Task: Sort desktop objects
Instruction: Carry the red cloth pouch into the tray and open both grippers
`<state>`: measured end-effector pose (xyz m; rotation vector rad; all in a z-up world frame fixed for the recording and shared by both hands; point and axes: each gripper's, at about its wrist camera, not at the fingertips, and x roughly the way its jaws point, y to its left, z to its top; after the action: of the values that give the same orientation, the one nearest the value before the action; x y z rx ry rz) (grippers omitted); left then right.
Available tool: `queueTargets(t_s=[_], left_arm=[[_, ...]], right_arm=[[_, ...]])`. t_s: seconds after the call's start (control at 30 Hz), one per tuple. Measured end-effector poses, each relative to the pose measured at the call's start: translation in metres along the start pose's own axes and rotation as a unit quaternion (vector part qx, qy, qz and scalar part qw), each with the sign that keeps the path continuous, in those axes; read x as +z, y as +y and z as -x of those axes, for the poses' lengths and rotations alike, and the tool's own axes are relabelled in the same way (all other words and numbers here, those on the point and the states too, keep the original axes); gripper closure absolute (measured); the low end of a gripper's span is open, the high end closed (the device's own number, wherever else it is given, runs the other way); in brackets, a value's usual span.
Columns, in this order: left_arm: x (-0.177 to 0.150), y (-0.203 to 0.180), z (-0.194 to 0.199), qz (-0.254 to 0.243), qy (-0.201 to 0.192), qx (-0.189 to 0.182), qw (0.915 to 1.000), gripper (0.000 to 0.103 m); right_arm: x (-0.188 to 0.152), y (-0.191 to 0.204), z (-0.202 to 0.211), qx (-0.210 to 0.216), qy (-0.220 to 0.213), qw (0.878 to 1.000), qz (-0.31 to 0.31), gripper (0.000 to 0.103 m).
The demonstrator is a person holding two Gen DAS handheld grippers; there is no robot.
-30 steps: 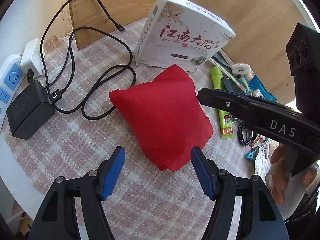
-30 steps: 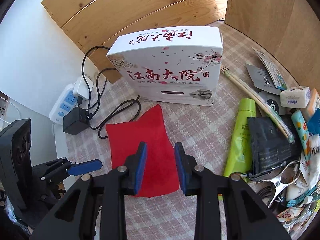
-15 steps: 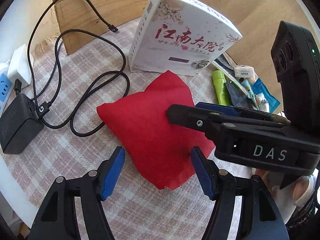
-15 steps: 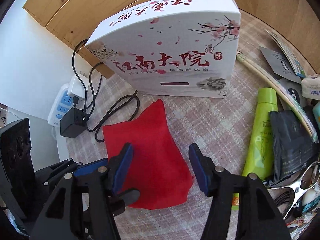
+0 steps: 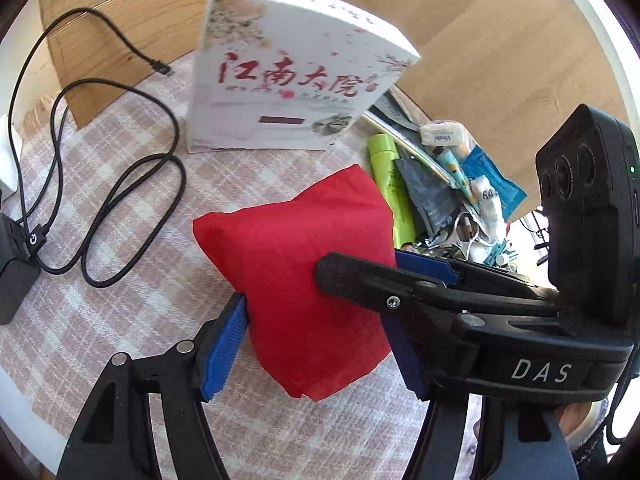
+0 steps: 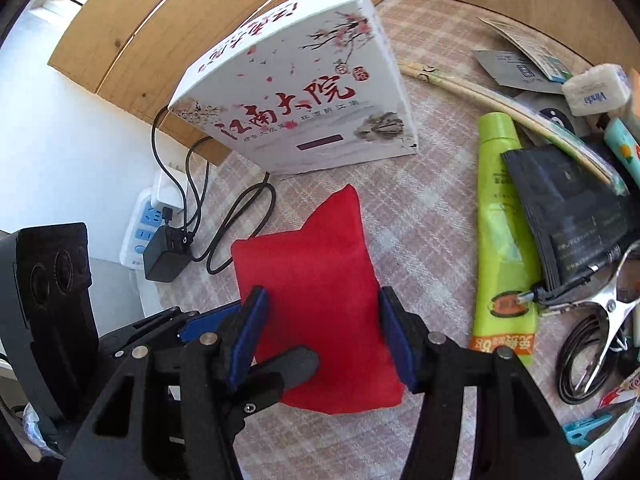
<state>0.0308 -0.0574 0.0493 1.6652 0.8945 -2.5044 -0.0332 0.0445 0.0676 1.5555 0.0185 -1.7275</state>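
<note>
A red cloth pouch (image 5: 296, 276) (image 6: 316, 280) lies flat on the checked tablecloth (image 5: 132, 300). My left gripper (image 5: 314, 350) is open and straddles the pouch's near end, its left blue pad just at the cloth's edge. My right gripper (image 6: 320, 338) stands wide open over the same pouch, one pad on each side, neither pressing on it. In the left wrist view, the right gripper's fingers (image 5: 360, 284) cross in from the right above the pouch. In the right wrist view, one of the left gripper's fingers (image 6: 296, 364) rests over the pouch's near left corner.
A white box with red characters (image 5: 288, 80) (image 6: 304, 96) stands behind the pouch. A black cable (image 5: 132, 184), charger (image 6: 166, 258) and power strip (image 6: 140, 232) lie left. A green tube (image 6: 502, 216), black sachets (image 6: 568, 208), chopsticks (image 6: 500, 96), tissue pack (image 6: 596, 90) and metal clip (image 6: 604, 312) crowd the right.
Both grippers have closed in on the red pouch, which now lies between each pair of fingers. The right jaws went from narrow to wide open. The left jaws kept their width.
</note>
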Motion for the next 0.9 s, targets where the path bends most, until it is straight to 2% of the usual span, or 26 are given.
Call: queueTargets(t_s=[0.13, 0.23, 0.33, 0.47, 0.67, 0.9], left_arm=[[0.002, -0.043, -0.005, -0.052, 0.009, -0.022, 0.9984, 0.038], [-0.002, -0.075, -0.001, -0.098, 0.018, -0.044, 0.9940, 0.038], [-0.007, -0.120, -0.012, -0.144, 0.032, -0.059, 0.9874, 0.039], [-0.022, -0.188, -0.027, -0.194, 0.058, -0.098, 0.9743, 0.039], [-0.064, -0.302, -0.048, -0.282, 0.092, -0.138, 0.9449, 0.039], [-0.141, -0.412, -0.066, -0.364, 0.129, -0.173, 0.9061, 0.039]], right_arm=[[-0.017, -0.022, 0.040, -0.015, -0.034, 0.999, -0.033, 0.047], [-0.032, -0.041, 0.076, -0.032, -0.063, 0.996, -0.063, 0.047], [-0.056, -0.061, 0.113, -0.044, -0.097, 0.990, -0.096, 0.047], [-0.093, -0.093, 0.172, -0.091, -0.151, 0.975, -0.138, 0.047], [-0.161, -0.151, 0.253, -0.135, -0.204, 0.948, -0.204, 0.047], [-0.262, -0.215, 0.327, -0.174, -0.239, 0.913, -0.281, 0.047]])
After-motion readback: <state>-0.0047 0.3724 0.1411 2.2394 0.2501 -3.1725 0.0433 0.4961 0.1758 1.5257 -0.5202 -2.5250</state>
